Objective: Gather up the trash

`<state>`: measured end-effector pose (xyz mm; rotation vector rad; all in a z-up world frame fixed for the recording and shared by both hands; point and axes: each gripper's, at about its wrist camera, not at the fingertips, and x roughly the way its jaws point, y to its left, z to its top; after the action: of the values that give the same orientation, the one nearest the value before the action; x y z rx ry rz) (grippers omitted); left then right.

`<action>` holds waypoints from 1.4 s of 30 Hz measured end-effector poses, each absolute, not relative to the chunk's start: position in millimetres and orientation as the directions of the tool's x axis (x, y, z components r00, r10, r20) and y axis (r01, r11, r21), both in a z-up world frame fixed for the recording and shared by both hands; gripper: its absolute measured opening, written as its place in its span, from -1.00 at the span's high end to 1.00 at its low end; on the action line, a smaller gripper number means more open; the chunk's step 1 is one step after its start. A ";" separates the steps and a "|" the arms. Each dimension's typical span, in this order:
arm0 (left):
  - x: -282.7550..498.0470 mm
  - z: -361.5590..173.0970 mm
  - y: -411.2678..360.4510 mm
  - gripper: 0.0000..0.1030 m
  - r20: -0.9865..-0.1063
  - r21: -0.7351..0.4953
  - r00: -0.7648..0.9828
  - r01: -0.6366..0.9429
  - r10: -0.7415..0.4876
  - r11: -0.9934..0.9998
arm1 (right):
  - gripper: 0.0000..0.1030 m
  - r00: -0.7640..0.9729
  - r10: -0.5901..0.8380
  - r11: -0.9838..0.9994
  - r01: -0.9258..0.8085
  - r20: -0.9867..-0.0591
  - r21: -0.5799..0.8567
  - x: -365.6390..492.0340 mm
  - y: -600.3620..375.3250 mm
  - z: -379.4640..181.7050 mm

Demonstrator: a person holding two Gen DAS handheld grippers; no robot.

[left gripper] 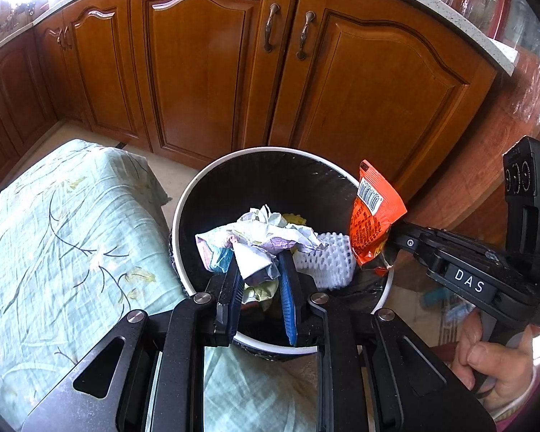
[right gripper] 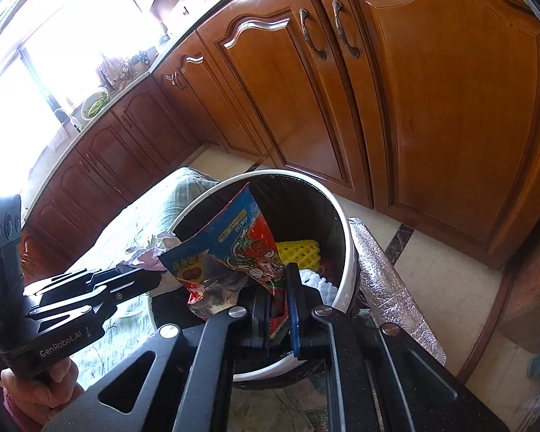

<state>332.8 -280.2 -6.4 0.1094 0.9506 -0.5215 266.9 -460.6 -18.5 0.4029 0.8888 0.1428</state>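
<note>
**Trash Over Bin: Release Pending**

Left tongs clamp crumpled white paper wrappers above the round white-rimmed, black-lined bin. Right tongs clamp an orange-red foil snack bag at the bin's 3 o'clock. Earlier trash lies inside; both drops remain.

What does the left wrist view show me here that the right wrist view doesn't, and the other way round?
Only the left wrist view: the barcode side of the orange snack wrapper, and the right gripper's DAS label.

Only the right wrist view: the wrapper's printed cartoon front, a yellow foam net inside the bin, a silver foil roll beside it, and the bright window.

Both: the white-rimmed bin with its black liner, the left gripper shut on crumpled paper, white foam netting, the floral cloth and the wooden cabinets.
</note>
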 end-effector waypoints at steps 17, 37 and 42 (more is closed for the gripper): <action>333.0 -1.5 -277.3 -0.03 -0.797 -0.126 0.481 0.457 -0.365 0.880 | 0.14 0.630 0.274 0.914 0.065 -0.727 0.401 263.2 -466.6 -17.7; 227.3 2.5 -165.4 -0.23 -0.695 -0.256 0.605 0.297 -0.388 0.920 | -0.78 0.781 0.292 0.881 0.006 -0.552 0.474 162.3 -407.6 3.7; 193.4 13.1 -145.4 -0.42 -0.632 -0.239 0.676 0.294 -0.378 0.925 | -0.93 0.828 0.243 0.901 0.000 -0.505 0.434 131.0 -385.7 17.3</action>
<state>193.4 -145.4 13.1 -0.1217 0.7369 -0.3786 131.0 -385.7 17.3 0.4357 0.5850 0.1331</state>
